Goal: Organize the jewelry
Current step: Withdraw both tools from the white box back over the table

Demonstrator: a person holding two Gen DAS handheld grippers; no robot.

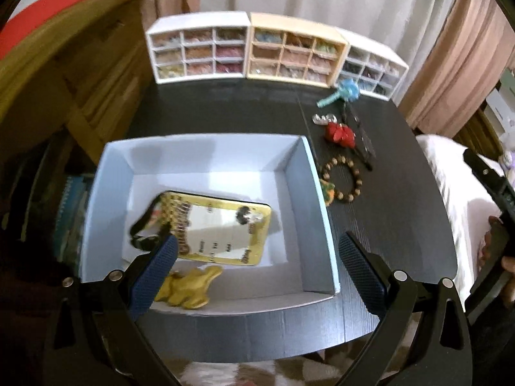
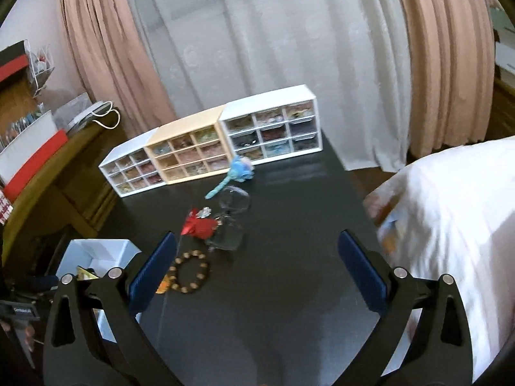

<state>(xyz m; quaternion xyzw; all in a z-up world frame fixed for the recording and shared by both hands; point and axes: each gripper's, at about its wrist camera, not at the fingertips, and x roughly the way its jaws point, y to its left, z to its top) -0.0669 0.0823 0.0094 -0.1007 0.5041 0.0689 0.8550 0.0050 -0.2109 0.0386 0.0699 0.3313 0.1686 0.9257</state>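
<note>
We read this as mid-sort: some pieces already lie in the box (image 1: 309,189), others wait on the table (image 1: 386,225). Left claw (image 1: 257,267) hangs released and empty over the box's near edge; just ahead of its left pad lie a gold card (image 1: 222,228) with a dark strap, and right at that pad a yellow charm (image 1: 190,286). Right claw (image 2: 257,267) is likewise spread and holds nothing, over bare tabletop. Ahead and left of it, close to its left pad, lies the bead bracelet (image 2: 190,271); beyond that the red flower (image 2: 199,225), then a blue hairpin (image 2: 235,170), with clear items between that blur keeps us from naming. Drawers (image 2: 212,148) stand far ahead. Next move, in our judgement: right claw shifts left-forward, straddles the bracelet's rim, pinches one side, since beads may roll.
</note>
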